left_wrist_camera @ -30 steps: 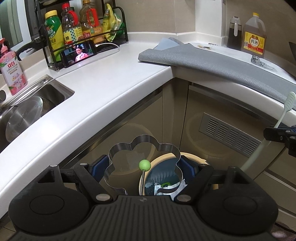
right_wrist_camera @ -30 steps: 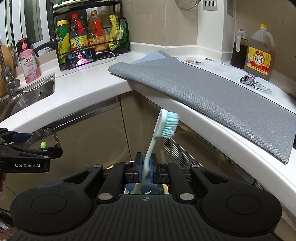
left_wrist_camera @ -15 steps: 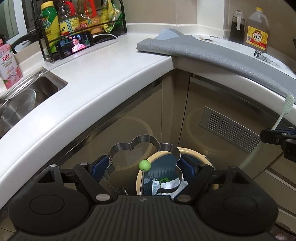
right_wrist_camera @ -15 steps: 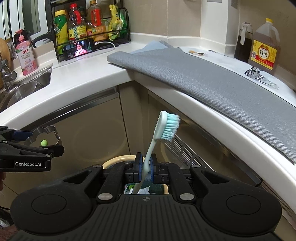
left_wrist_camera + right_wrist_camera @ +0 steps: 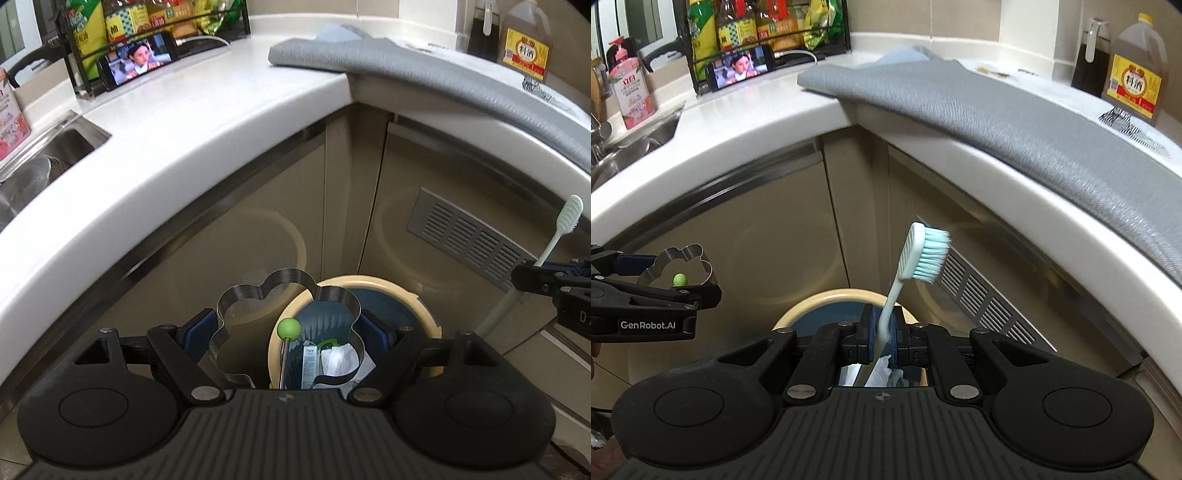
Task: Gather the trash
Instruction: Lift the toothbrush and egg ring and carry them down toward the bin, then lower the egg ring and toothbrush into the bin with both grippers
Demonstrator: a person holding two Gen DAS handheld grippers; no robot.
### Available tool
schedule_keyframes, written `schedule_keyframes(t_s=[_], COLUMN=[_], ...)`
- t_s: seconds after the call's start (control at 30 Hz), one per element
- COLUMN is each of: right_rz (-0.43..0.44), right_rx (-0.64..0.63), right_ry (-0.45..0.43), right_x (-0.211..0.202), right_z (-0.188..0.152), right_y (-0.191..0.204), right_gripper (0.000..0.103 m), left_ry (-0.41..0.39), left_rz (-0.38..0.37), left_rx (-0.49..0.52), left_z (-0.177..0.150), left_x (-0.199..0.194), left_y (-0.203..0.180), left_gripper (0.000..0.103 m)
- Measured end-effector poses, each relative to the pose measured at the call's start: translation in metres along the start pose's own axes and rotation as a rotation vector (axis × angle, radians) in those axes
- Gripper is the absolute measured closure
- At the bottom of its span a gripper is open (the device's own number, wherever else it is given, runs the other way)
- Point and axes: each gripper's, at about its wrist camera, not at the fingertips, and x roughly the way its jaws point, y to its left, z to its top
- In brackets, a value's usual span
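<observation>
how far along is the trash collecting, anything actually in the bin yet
Partly done: the bin already holds paper scraps and a small carton. In hand: the left claw grips a flower-shaped metal ring, the right claw a toothbrush, both above the bin. Left: dropping both in.

Landmark: trash bin (image 5: 413, 301), one, on floor below counter corner.

- Grippers: two, left gripper (image 5: 286, 332) and right gripper (image 5: 882, 330), both over bin.
- Flower-shaped metal ring (image 5: 258, 295): one, above bin.
- Toothbrush (image 5: 916, 258): one, above bin.
- Phone (image 5: 740, 68): one, on counter far up-left of bin.
- Grey cloth (image 5: 997, 110): one, on counter above bin.
- Amber jug (image 5: 1134, 74): one, far up-right of bin.
- Pink pump bottle (image 5: 629, 88): one, far left of bin.
</observation>
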Motion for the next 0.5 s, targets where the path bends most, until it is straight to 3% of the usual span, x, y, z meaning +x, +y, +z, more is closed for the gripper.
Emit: schedule_keyframes(t_s=[0.5], right_rz=[0.005], right_rx=[-0.013], right_ry=[0.082], right_x=[0.04], right_z=[-0.002], right_y=[0.002], right_gripper=[0.094], left_ry=[0.065], left_rz=[-0.001], left_rx=[0.009], left_z=[0.002], left_x=[0.033], left_y=[-0.003], left_gripper=[0.018])
